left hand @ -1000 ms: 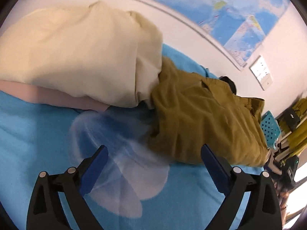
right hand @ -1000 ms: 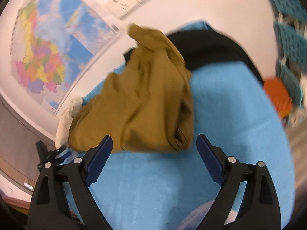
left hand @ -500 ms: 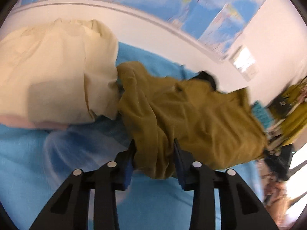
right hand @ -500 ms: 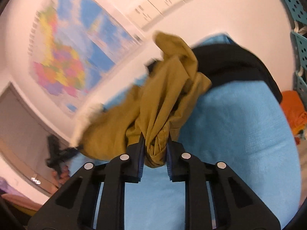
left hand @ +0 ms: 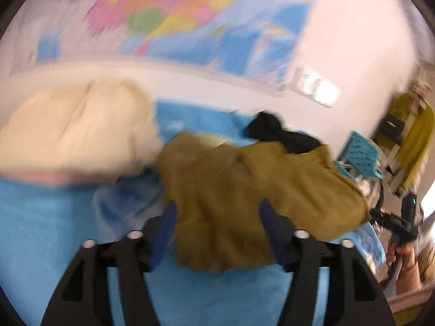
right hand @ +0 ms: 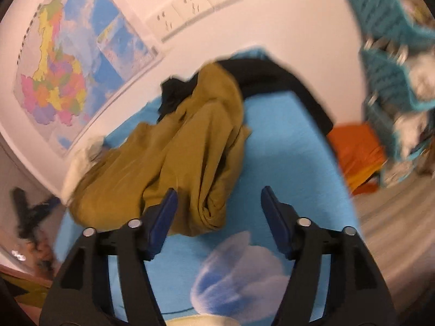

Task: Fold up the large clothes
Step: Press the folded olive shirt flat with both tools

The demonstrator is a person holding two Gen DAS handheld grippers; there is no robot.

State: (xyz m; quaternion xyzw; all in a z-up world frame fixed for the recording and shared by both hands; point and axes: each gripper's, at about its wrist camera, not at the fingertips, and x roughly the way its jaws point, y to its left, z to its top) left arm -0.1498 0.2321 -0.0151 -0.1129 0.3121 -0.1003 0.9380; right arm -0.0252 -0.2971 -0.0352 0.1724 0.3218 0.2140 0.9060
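Mustard-brown crumpled cotton garment (left hand: 244, 198) lies bunched on the bright blue fleece blanket (right hand: 285, 146), beside a cream cloth pile (left hand: 73, 125). Left gripper (left hand: 217, 231) and right gripper (right hand: 217, 217) are both opening, cloth between the jaws unpinched. Bunched layers could fold crooked.

Lived-in room of a home, blue bedsheet (right hand: 285, 146) strewn with clothes (right hand: 174, 157), wall map (right hand: 68, 62), wall sockets (right hand: 190, 8), teal storage baskets (right hand: 386, 54).

No legible text, even on the wall map (right hand: 68, 62).
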